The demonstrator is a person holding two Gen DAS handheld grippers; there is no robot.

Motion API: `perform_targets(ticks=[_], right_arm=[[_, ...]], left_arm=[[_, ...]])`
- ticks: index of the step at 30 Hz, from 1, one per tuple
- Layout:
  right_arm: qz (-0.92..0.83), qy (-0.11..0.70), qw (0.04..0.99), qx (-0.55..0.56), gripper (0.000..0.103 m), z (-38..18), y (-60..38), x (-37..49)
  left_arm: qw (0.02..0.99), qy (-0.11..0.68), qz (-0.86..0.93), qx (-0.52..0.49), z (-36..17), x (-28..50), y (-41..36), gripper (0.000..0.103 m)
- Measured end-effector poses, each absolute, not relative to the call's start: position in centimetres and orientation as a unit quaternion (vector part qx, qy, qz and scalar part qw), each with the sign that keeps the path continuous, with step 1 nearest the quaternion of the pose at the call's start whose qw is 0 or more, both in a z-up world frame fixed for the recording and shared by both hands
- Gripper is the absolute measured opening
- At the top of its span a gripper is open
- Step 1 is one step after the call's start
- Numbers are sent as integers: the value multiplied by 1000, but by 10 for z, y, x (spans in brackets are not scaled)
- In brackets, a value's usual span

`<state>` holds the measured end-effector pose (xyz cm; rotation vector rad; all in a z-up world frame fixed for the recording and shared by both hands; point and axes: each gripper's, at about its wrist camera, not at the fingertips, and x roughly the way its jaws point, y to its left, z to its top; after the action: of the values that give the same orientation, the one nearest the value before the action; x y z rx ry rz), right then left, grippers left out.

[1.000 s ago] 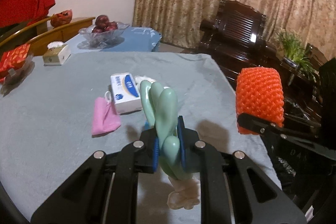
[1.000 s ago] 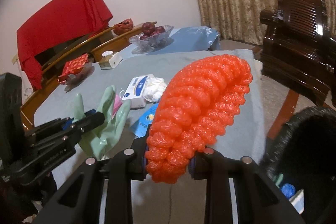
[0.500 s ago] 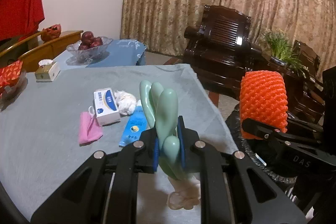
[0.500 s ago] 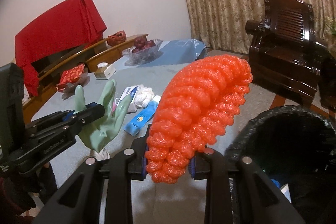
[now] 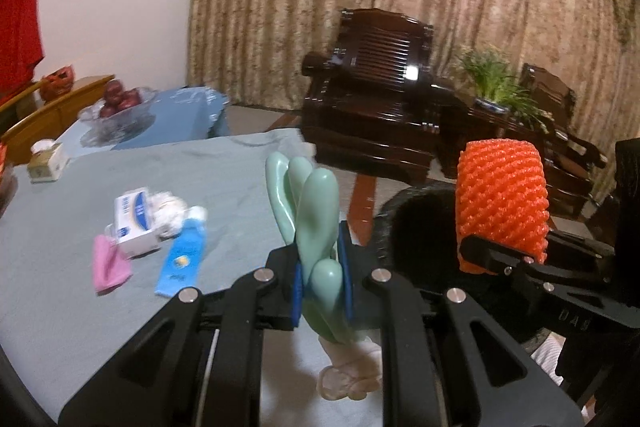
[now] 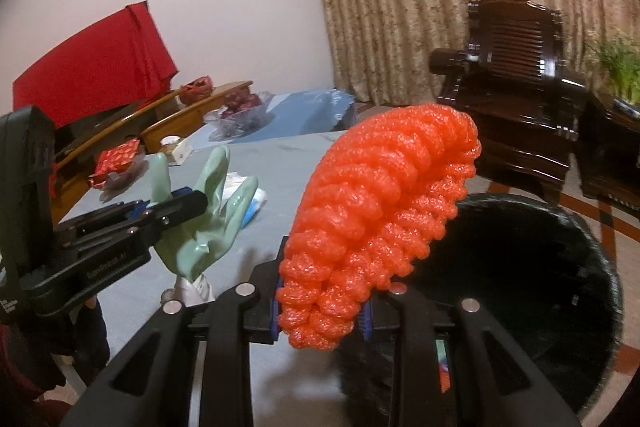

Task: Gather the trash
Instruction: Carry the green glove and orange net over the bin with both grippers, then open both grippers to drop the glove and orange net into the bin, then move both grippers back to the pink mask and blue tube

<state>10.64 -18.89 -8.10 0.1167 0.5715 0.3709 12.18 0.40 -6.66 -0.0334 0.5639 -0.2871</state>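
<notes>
The left gripper (image 5: 322, 287) is reaching forward over the surface (image 5: 60, 219), its jaws pinching a pale green glove (image 5: 316, 211) whose fingers are standing upright. To its right, the right gripper (image 6: 322, 311) is hanging at the rim of a black bin (image 6: 560, 267), jaws clamping an orange foam net (image 6: 380, 219) that is arching toward the bin. Small blurred items are showing deep inside the bin. A tissue pack (image 5: 134, 223), pink cloth (image 5: 108, 267) and blue wrapper (image 5: 182, 259) are lying on the surface.

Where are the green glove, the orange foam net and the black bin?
Glove (image 5: 316, 211): left wrist view, on its fingers.
Foam net (image 6: 380, 211): right wrist view, mid-body.
Bin (image 6: 600, 267): right wrist view, far rim.
</notes>
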Motion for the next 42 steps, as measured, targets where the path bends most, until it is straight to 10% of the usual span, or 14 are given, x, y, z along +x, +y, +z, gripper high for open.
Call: perform_targets(ticks=[22,27,32,42], right_arm=[[37,310,948,69,28,-115,-328,110],[21,335,940,70,37,-128,-339,119],[1,360,930,73,76,-142,-345,119],[-2,369,926,84,81,-143,-343,109]], left_arm=[[920,295,-257,17,-97,172,-157,15],[909,319,-267,9,-109,185,-173,30],[909,318,-268,3,-110,185,-168,54],[923,302,-239,2,-100,178,-133,71]])
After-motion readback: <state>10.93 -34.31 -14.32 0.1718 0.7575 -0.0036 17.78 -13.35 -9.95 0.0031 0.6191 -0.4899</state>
